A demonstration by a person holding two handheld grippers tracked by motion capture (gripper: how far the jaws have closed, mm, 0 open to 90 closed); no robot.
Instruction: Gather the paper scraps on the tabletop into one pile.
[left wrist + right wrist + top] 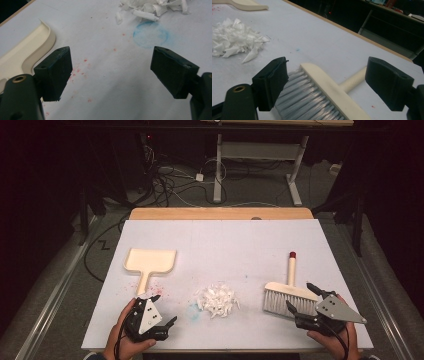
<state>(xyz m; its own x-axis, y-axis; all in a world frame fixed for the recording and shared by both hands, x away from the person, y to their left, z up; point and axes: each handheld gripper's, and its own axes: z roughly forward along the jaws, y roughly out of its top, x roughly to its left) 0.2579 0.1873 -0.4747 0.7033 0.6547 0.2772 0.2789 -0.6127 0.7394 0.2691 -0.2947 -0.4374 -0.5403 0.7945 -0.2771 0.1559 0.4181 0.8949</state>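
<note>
A cream dustpan (150, 261) lies at the left of the white table, its handle pointing toward me. My left gripper (164, 309) is open just beyond the handle's end, holding nothing. In the left gripper view that gripper (111, 53) has bare table between its jaws, with the dustpan (22, 55) off to its left. A pile of white paper scraps (216, 299) sits in the middle. At the right lies a brush (289, 292) with grey bristles and a red-tipped handle. My right gripper (300, 295) is open, its jaws on either side of the brush head (324, 85) without pressing on it.
A blue ring stain (150, 33) and red specks (85, 60) mark the table sheet (225, 235). The table's wooden far edge (220, 213) borders a floor with cables and a desk frame (218, 165). The scraps (234, 37) lie to the left of the brush.
</note>
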